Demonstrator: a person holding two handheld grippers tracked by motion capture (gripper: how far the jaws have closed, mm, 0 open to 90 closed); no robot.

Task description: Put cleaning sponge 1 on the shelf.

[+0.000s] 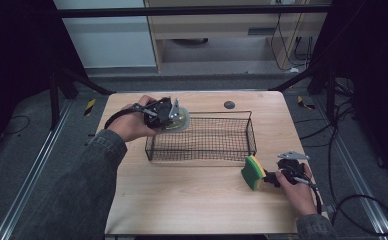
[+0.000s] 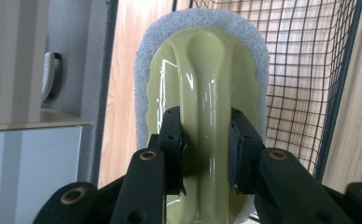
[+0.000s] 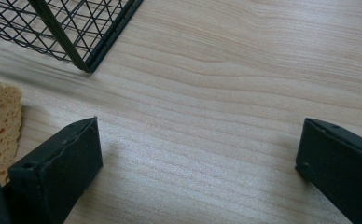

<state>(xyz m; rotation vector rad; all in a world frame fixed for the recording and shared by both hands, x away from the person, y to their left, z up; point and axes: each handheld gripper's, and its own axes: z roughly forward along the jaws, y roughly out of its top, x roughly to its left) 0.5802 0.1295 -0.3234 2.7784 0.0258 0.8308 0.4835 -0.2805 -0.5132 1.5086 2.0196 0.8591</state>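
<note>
At the wire basket's (image 1: 251,131) left end, the left gripper (image 2: 206,154) is clamped on the scrubber's (image 2: 202,74) glossy ridge handle. It looks light and stiff, perhaps slippery, so that ridge suits holding. Right gripper (image 3: 198,154) stands wide, empty beside the sponge (image 1: 253,172).

The scrubber (image 1: 178,119) was a pale yellow-green plastic piece with a raised glossy handle ridge and a grey scouring pad around its edge; it stood left of centre in the high view, held tilted over the left end of the black wire basket (image 1: 252,135). In the left gripper view the same scrubber (image 2: 202,84) filled the middle of the frame, its handle ridge running from top to bottom. The sponge (image 1: 253,172) was yellow with a green layer and lay on the table at the lower right, just beside the basket corner.
</note>
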